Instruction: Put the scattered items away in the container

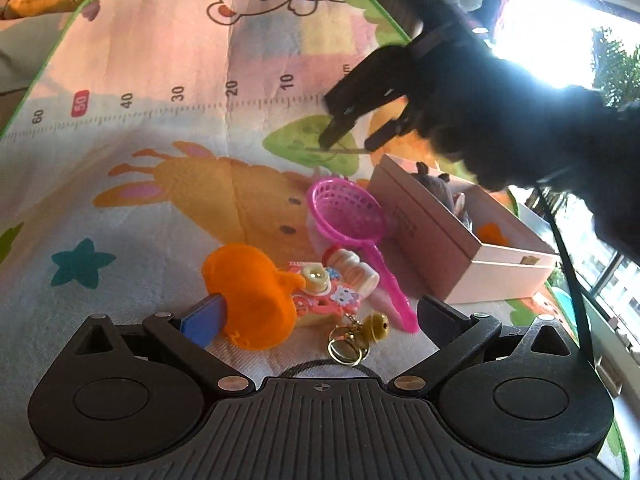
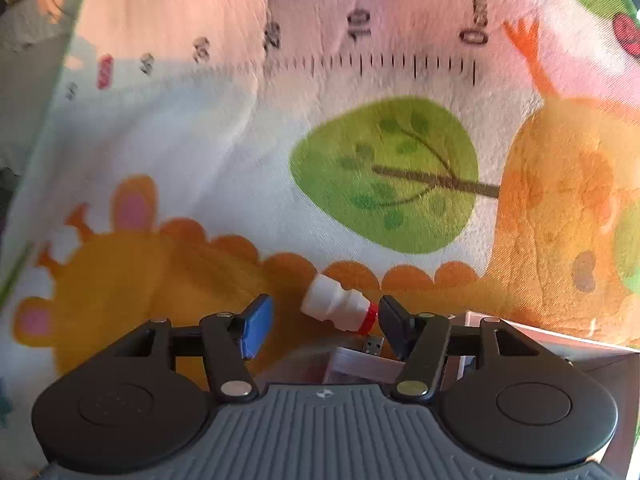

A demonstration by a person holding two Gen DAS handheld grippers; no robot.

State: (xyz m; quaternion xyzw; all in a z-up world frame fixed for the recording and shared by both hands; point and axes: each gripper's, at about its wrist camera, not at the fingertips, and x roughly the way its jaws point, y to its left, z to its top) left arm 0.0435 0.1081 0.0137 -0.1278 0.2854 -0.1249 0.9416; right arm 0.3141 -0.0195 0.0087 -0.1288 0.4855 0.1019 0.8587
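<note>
My left gripper [image 1: 320, 312] jaws apart over toy heap on mat [image 1: 140, 184] beside box [image 1: 472, 248]; orange plush [image 1: 248, 292] against blue pad: soft, light, pinch mid-body. Right gripper [image 2: 326, 322] apart, small white bottle [image 2: 340, 308] loose between fingers, slippery

On the play mat [image 1: 140, 168], the plush toy [image 1: 252, 300] lies left of the toy camera [image 1: 328, 292]; behind them the scoop net [image 1: 348, 216] leans — right of it stands the box [image 1: 432, 248], a plush [image 1: 440, 188] inside.
</note>
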